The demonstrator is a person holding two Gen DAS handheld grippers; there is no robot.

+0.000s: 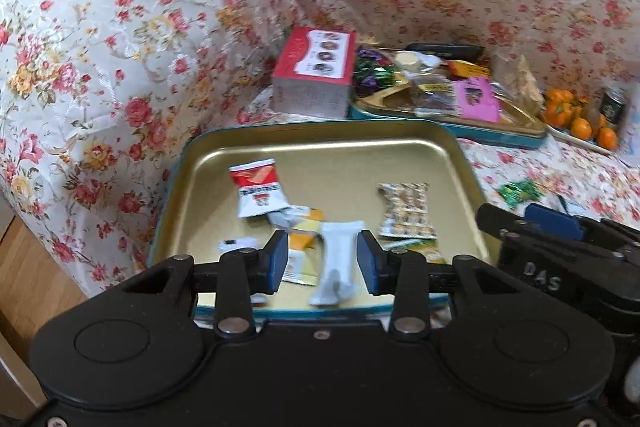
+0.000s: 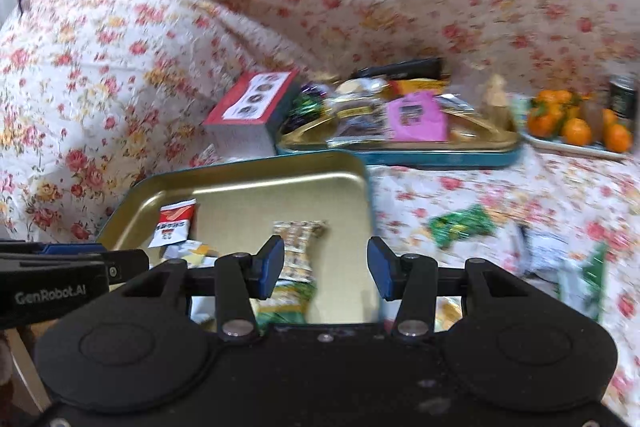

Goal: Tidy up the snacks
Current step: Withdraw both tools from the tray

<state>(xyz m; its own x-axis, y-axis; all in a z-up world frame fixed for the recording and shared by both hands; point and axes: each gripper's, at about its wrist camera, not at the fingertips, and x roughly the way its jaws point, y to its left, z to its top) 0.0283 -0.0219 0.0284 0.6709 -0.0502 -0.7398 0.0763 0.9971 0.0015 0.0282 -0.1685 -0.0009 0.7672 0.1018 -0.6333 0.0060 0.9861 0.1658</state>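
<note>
Two hand-held grippers hover over a sofa draped in floral cloth [image 1: 100,39]: the left gripper [image 1: 322,259] and the right gripper [image 2: 326,267] both stand apart-jawed, gripping nothing. Below them, a gold tray [image 1: 420,147] holds loose snack packets, among them a white packet [image 1: 336,259] and a red-and-white packet [image 1: 258,193]. Beyond lie a red box [image 1: 316,71], a second, fuller tray [image 1: 500,135] and oranges [image 1: 580,115].

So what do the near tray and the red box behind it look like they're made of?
The near tray looks like metal, probably tin: a glossy gold inside with soft reflections, a rolled rim and teal-painted outer walls. The red box looks like printed cardboard, with flat faces, crisp edges and a matte finish.
</note>
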